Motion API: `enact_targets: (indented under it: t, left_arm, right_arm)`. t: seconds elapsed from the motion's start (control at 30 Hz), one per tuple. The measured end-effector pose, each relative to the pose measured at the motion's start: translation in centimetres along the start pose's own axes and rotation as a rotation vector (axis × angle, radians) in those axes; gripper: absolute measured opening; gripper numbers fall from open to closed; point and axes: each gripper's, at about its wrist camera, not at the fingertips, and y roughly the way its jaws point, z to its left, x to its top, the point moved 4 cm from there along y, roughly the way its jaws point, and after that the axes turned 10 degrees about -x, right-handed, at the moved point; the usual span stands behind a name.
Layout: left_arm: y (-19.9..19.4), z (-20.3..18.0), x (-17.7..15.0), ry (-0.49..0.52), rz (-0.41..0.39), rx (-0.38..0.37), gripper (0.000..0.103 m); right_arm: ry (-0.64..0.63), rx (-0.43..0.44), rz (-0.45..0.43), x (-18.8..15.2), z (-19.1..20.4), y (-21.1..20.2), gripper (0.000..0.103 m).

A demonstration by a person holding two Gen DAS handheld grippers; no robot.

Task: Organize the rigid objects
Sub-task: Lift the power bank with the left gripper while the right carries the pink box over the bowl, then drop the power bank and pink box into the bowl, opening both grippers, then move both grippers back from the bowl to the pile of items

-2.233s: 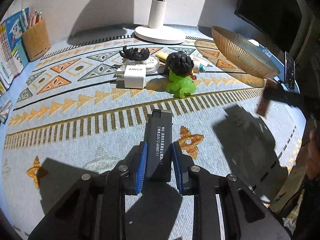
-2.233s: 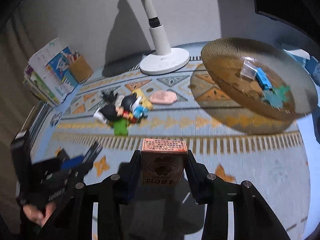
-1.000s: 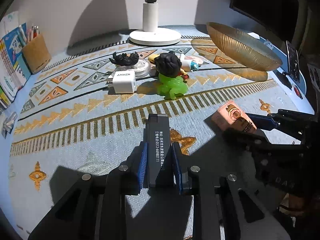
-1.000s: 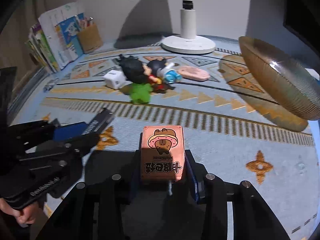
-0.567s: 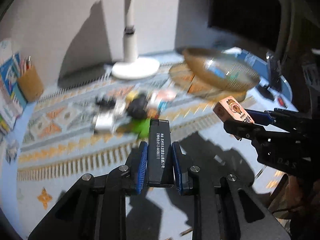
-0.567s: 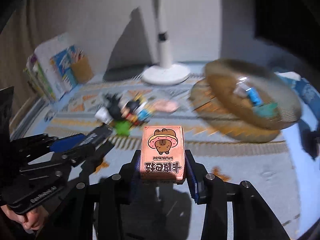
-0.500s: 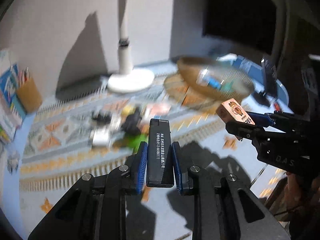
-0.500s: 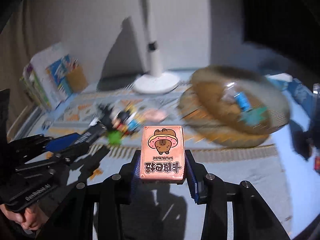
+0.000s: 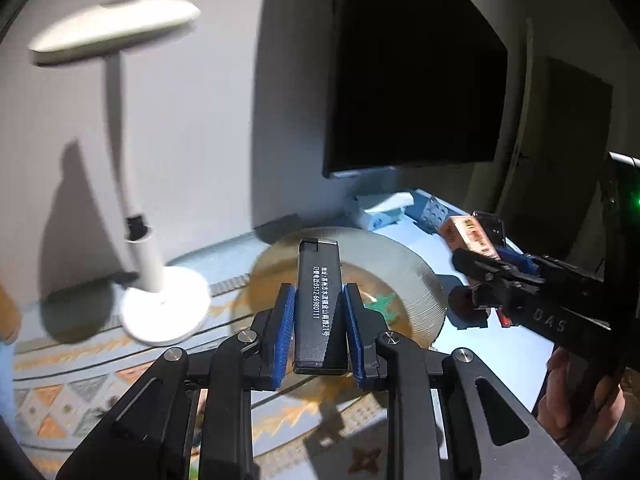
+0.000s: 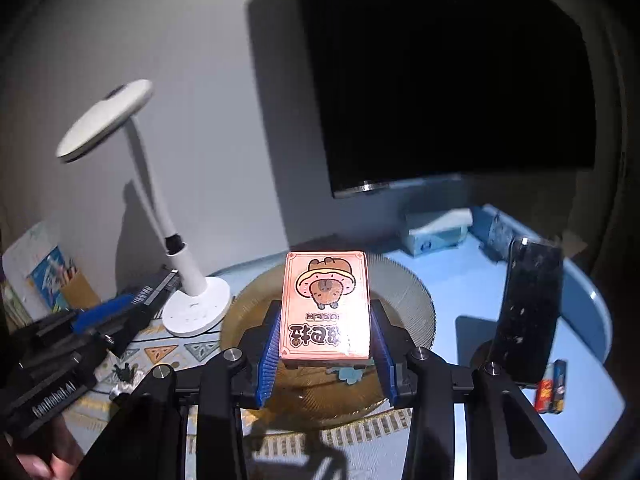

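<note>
My left gripper (image 9: 318,312) is shut on a black lighter (image 9: 319,300) with white print and holds it in the air in front of the amber ribbed glass bowl (image 9: 416,276). My right gripper (image 10: 325,336) is shut on a pink card box (image 10: 325,304) with a cartoon animal and holds it above the same bowl (image 10: 416,300). The right gripper with the box (image 9: 470,236) shows at the right of the left wrist view, and the left gripper (image 10: 132,300) at the left of the right wrist view. Small toys lie in the bowl, mostly hidden.
A white desk lamp (image 9: 160,304) stands left of the bowl on the patterned mat (image 9: 80,392). A dark monitor (image 10: 440,80) stands behind. A tissue box (image 10: 434,232), an upright black phone (image 10: 528,312) and small items lie on the blue desk at the right.
Both grippers rose from low over the mat and swung right toward the bowl, each still holding its object. The toy pile has dropped out of view.
</note>
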Motion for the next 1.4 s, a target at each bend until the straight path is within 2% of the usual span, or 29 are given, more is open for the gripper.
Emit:
enact_targets:
  t: [0.13,0.37,0.6,0.73,0.8,0.83,0.93,1.1,1.17,1.33,1.4]
  left_arm:
    - [4.8,0.6,-0.8,-0.039,0.063,-0.021,0.021]
    - [9.3,2.4,-3.3,-0.108,0.157,-0.017,0.021]
    - [11.9,2.6,-4.7,-0.138,0.209,-0.027,0.021]
    - [12.4,2.3,-4.8,-0.119,0.219,-0.010,0.022]
    - [12.4,2.4,-4.9,-0.125,0.221,-0.002,0.037]
    - [12.2,2.5,-4.7,-0.130,0.218,-0.006,0.044]
    - [11.0,2.5,-4.2,-0.127,0.205,-0.023,0.049]
    - [5.4,3.4,-2.4,-0.133,0.094,-0.019,0.054]
    - [2.1,4.0,-1.7,-0.133,0.030,-0.001,0.064]
    - [-5.6,5.7,-0.9,-0.127,-0.095,0.059,0.064]
    - [-9.3,6.8,-0.8,-0.130,-0.144,0.104,0.064]
  right_arm:
    - [0.031,-0.005,0.098,-1.3,-0.9,4.0,0.040]
    - [0.032,-0.015,0.237,-3.8,-1.8,8.4,0.040]
    - [0.015,-0.023,0.286,-4.8,-1.6,10.0,0.040]
    - [0.015,-0.030,0.319,-5.5,-1.8,11.0,0.040]
    - [0.026,-0.030,0.337,-5.7,-2.0,11.4,0.040]
    - [0.032,-0.031,0.347,-5.8,-2.0,11.5,0.042]
    - [0.056,-0.025,0.331,-5.2,-2.4,10.9,0.056]
    - [0.098,-0.036,0.246,-3.2,-3.2,8.1,0.056]
    - [0.110,-0.024,0.226,-2.6,-3.2,7.0,0.056]
    - [0.081,0.010,0.177,-1.5,-1.2,4.0,0.056]
    - [0.057,0.039,0.154,-1.0,0.3,2.6,0.056]
